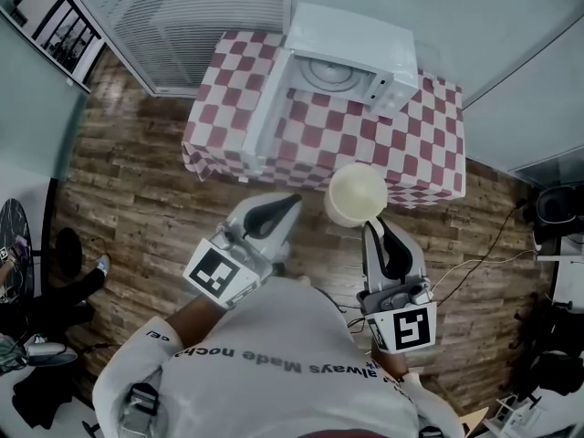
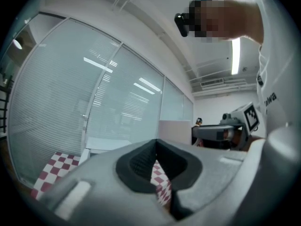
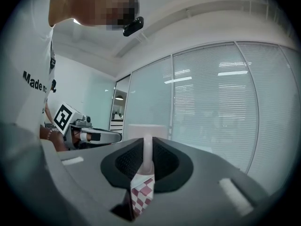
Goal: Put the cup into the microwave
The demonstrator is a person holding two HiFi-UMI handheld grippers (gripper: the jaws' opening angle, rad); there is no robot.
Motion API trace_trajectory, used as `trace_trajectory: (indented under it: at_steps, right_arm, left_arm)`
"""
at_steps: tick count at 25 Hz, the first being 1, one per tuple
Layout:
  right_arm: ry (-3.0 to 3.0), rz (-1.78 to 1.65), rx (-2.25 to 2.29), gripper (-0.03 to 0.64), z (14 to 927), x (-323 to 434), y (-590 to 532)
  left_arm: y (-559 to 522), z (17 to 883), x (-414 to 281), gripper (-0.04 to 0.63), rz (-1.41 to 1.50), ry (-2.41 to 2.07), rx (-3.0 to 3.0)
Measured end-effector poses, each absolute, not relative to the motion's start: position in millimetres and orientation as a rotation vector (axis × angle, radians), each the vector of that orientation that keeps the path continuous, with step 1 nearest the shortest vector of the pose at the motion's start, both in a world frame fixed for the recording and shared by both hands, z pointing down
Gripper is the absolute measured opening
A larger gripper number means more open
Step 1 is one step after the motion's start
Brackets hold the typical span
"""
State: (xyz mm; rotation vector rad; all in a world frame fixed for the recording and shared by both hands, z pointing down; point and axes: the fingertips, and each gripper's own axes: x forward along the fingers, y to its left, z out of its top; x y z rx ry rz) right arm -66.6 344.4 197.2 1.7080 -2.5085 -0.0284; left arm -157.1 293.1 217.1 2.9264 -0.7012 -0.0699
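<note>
Right tongs [image 3: 147, 158] are clamping the cup [image 1: 356, 194] by its thin rim wall, holding it just ahead of them, short of the open microwave [image 1: 351, 57]. Left tongs [image 1: 285, 203] are sitting together, empty. I'm judging the cup light and crushable, so I'm favouring a gentle grip.

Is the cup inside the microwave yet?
No: the right gripper holds the cup by its rim near the table's front edge, short of the open microwave.

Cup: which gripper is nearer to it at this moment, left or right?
Right. The right gripper is clamped on the cup at its rim. The left gripper is off to the cup's left, jaws together, not touching it.
</note>
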Motion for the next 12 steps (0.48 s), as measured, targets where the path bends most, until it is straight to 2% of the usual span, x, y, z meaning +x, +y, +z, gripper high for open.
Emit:
trace_trajectory:
  at_steps: [12]
  right_arm:
    - [-2.484, -0.01, 1.757, 0.041, 204.4, -78.3, 296.2]
  left_arm:
    - [247.3, 227.7, -161.4, 0.003, -0.066, -0.618, 2.92]
